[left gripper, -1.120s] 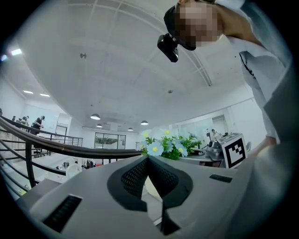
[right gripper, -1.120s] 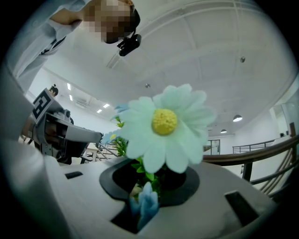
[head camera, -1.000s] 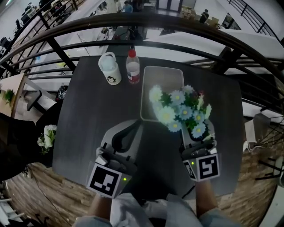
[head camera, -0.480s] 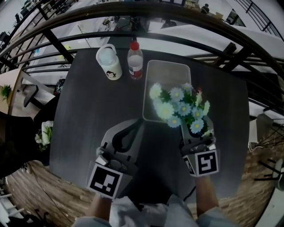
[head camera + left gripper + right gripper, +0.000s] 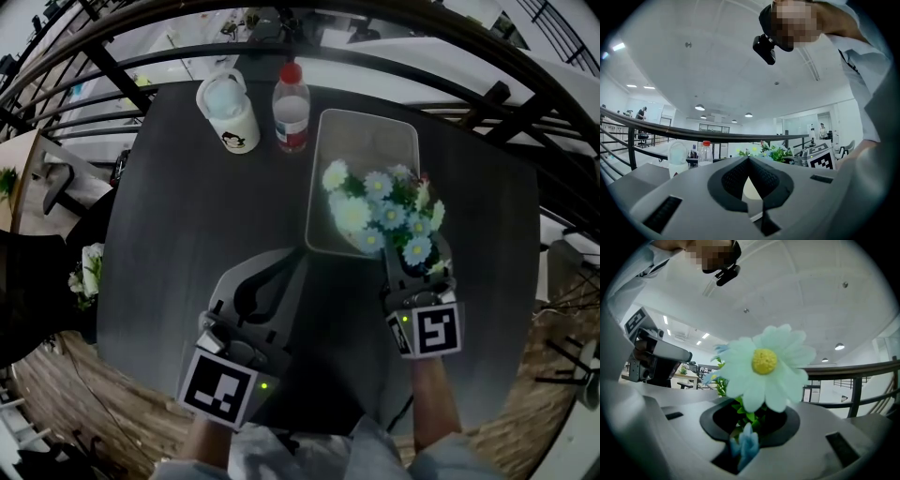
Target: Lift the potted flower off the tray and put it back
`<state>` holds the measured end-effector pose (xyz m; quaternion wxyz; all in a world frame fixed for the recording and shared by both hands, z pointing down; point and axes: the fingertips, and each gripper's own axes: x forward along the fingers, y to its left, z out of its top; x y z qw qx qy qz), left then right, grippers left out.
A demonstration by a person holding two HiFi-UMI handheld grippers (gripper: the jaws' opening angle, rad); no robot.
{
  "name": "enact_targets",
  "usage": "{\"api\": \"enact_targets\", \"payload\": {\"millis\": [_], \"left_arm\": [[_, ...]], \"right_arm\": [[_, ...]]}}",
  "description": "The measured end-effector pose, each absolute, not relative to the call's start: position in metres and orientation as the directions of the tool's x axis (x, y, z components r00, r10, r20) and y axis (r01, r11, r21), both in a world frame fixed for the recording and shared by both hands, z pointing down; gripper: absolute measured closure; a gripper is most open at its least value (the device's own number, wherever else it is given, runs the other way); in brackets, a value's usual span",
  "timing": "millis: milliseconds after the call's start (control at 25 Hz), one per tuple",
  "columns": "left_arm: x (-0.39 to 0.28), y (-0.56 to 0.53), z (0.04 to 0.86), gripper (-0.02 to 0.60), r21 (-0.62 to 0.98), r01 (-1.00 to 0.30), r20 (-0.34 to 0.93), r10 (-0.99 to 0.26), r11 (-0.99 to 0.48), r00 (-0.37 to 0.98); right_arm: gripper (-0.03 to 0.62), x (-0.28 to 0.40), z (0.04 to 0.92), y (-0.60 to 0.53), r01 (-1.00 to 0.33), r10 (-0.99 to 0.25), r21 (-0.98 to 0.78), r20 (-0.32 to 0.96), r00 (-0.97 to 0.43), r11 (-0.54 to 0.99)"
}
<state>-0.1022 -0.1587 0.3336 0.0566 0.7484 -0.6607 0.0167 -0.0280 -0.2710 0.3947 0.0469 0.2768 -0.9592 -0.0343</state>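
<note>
The right gripper [image 5: 413,265] is sitting in the lower right of the head view, closed on the potted flower [image 5: 382,208]. Pale blue and white blooms are spreading over its jaws and hiding the pot. In the right gripper view, the gripper [image 5: 750,420] is holding green stems and a small blue blossom between its dark pads. One large daisy of the potted flower [image 5: 764,364] is filling the middle of the frame.

The flower is sitting over the lower right corner of the tray [image 5: 368,141], a pale rectangular dish on the dark table [image 5: 187,216]. The far end of the tray is showing bare. No view is showing whether the pot is resting on the tray or hanging just above it.

The left gripper [image 5: 289,262] is lying in the lower centre-left of the head view, its tips pointing toward the lower left corner of the tray. It is holding nothing. In the left gripper view, its jaws [image 5: 749,159] are meeting at the tips.

At the top of the table, a white lidded cup [image 5: 228,112] and a clear bottle [image 5: 292,105] with a red cap are standing side by side, just left of the tray's far end.
</note>
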Motion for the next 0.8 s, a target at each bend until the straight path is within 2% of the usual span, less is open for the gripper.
{"api": "enact_targets", "payload": {"millis": [800], "left_arm": [[-0.119,-0.148,0.362,0.583,0.104,-0.990,0.127,-0.986,-0.098,0.111]], "right_arm": [[0.467,-0.053,0.449,-0.272,-0.500,-0.511,0.110,0.108,-0.853,0.859]]}}
